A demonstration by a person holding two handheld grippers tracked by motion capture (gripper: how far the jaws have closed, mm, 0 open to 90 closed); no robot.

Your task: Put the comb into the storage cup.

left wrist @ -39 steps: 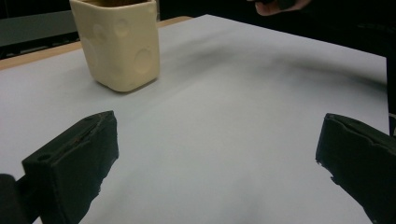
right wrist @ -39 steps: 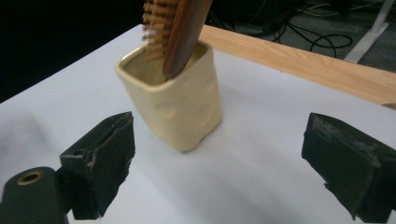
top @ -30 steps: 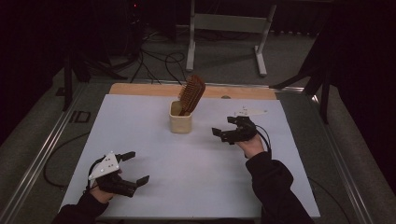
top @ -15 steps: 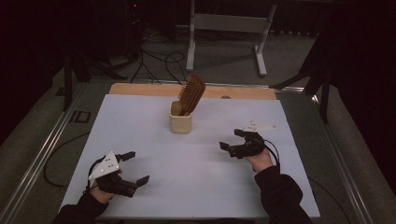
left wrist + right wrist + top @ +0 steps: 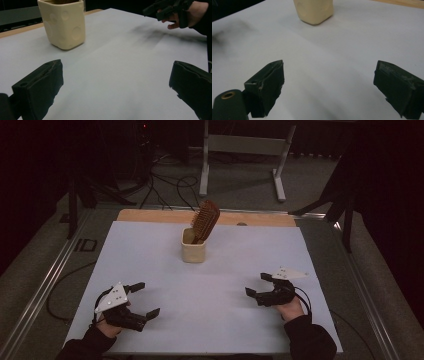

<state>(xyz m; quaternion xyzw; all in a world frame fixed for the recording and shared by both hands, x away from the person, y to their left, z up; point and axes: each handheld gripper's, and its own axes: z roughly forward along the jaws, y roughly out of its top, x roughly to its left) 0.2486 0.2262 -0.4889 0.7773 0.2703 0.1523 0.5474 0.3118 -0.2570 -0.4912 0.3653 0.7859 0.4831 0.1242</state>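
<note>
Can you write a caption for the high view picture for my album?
A wooden hairbrush stands in a cream cup while the open left gripper and right gripper rest apart.

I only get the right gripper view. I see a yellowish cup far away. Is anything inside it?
Observer: Yes. In the high view a brown wooden hairbrush stands in the cup, bristle head up, leaning right.
Operator: Where's the other gripper?
Observer: The left gripper sits near the table's front left corner, jaws wide apart, holding nothing.
Operator: Is my gripper close to the cup?
Observer: No. The right gripper is near the front right, well apart from the cup, jaws open and empty.
</note>
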